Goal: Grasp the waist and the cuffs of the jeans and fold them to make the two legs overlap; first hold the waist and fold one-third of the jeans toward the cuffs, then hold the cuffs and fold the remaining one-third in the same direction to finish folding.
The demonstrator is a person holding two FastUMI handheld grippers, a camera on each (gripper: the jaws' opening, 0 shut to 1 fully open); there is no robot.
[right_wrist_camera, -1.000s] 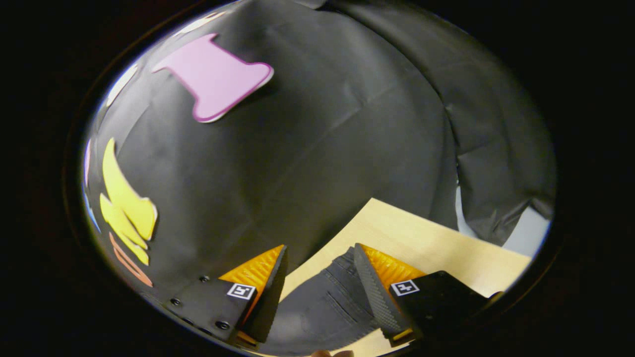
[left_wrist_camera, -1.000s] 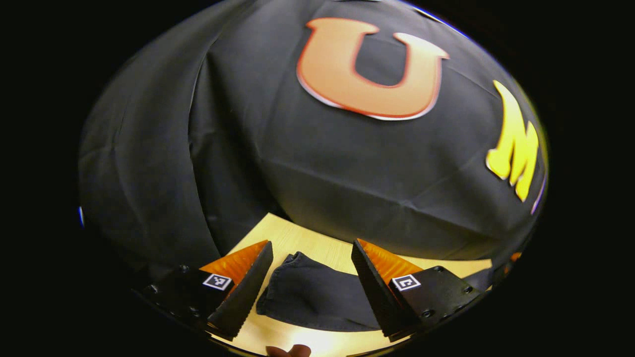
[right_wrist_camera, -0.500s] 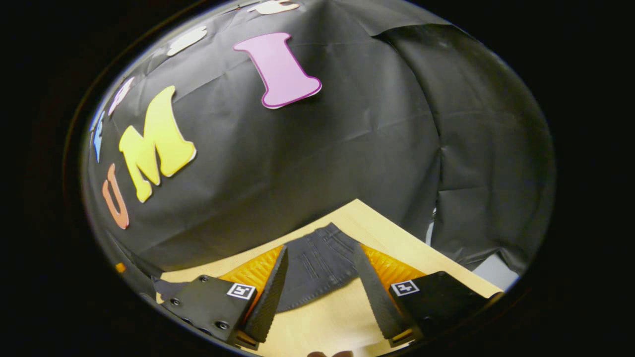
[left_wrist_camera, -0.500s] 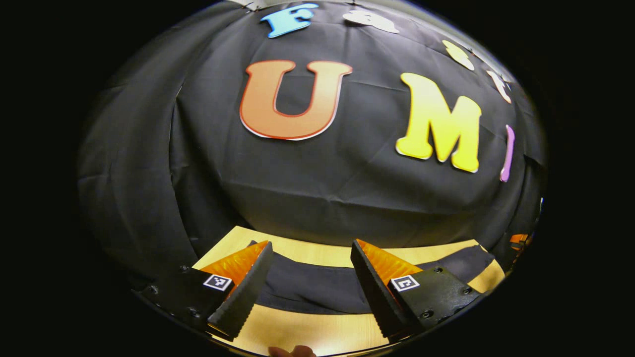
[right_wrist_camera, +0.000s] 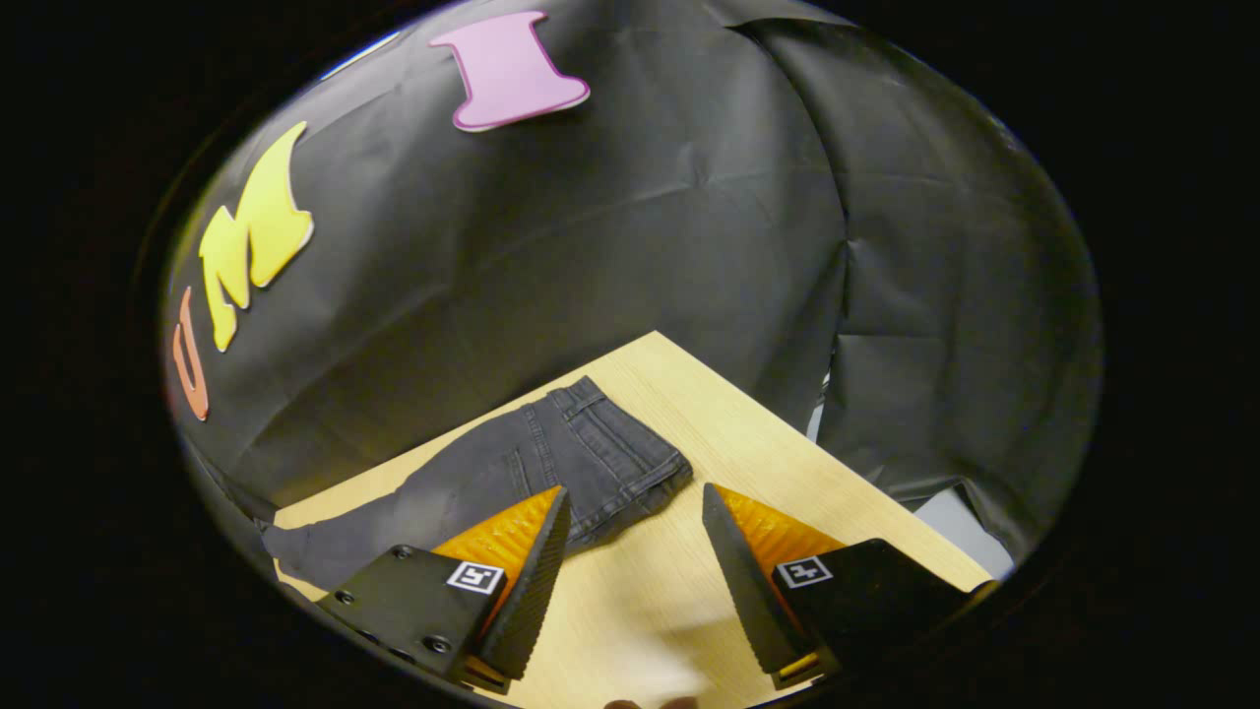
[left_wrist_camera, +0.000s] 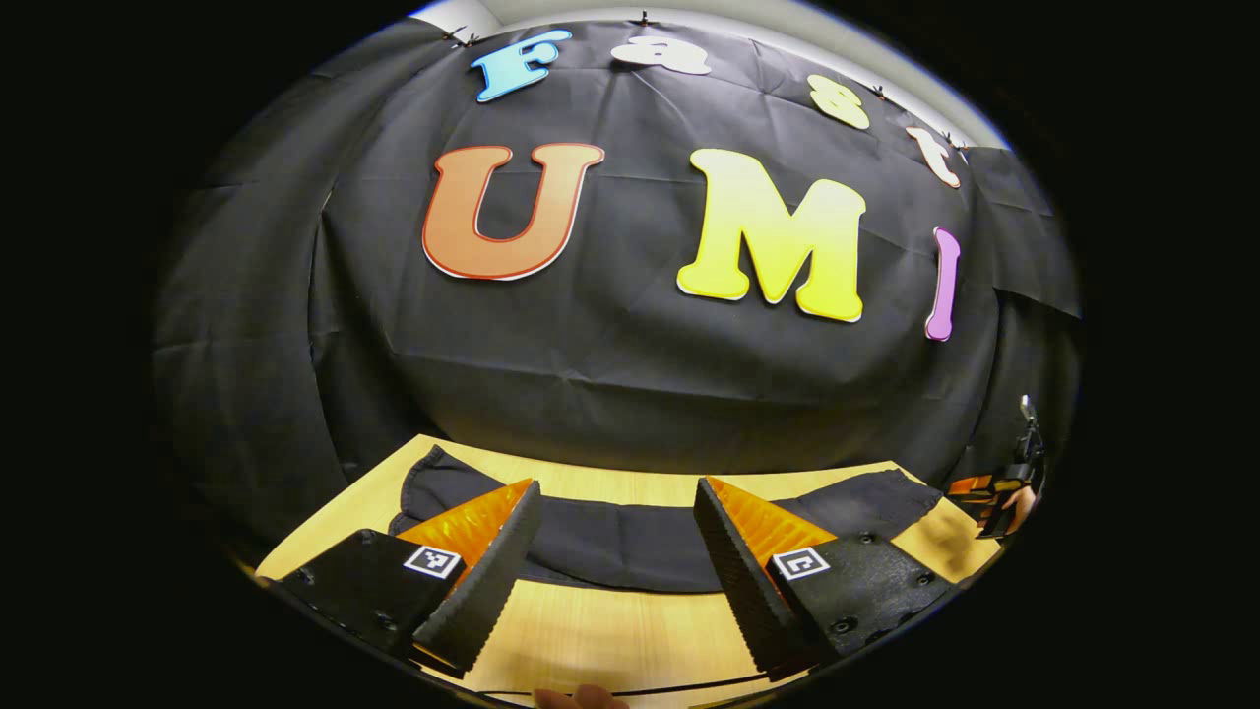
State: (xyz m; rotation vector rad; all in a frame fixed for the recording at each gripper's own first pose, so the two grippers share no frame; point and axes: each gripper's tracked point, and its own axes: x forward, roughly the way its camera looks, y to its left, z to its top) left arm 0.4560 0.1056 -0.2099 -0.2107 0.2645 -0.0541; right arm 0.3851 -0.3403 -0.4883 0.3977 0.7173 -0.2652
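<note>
Dark grey jeans [right_wrist_camera: 551, 463] lie flat along the back of the wooden table, the two legs overlapping. In the right gripper view the waist with its pocket [right_wrist_camera: 615, 458] is nearest and the legs run off to the lower left. The right gripper [right_wrist_camera: 630, 581] hangs open above bare table just in front of the waist, holding nothing. In the left gripper view the jeans [left_wrist_camera: 630, 537] stretch across the table, cuffs at the left [left_wrist_camera: 433, 478]. The left gripper [left_wrist_camera: 610, 576] is open above the table before the legs, empty. The other gripper [left_wrist_camera: 999, 487] shows at the far right.
The light wooden table [right_wrist_camera: 709, 414] ends close behind the jeans, where the black booth cloth hangs. Its right corner and edge [right_wrist_camera: 886, 512] drop off to a pale floor. Bare wood [left_wrist_camera: 610, 635] lies between the jeans and the near edge.
Both grippers have drawn back and lifted from the jeans, staying open. More of the table and the full length of the jeans have come into view.
</note>
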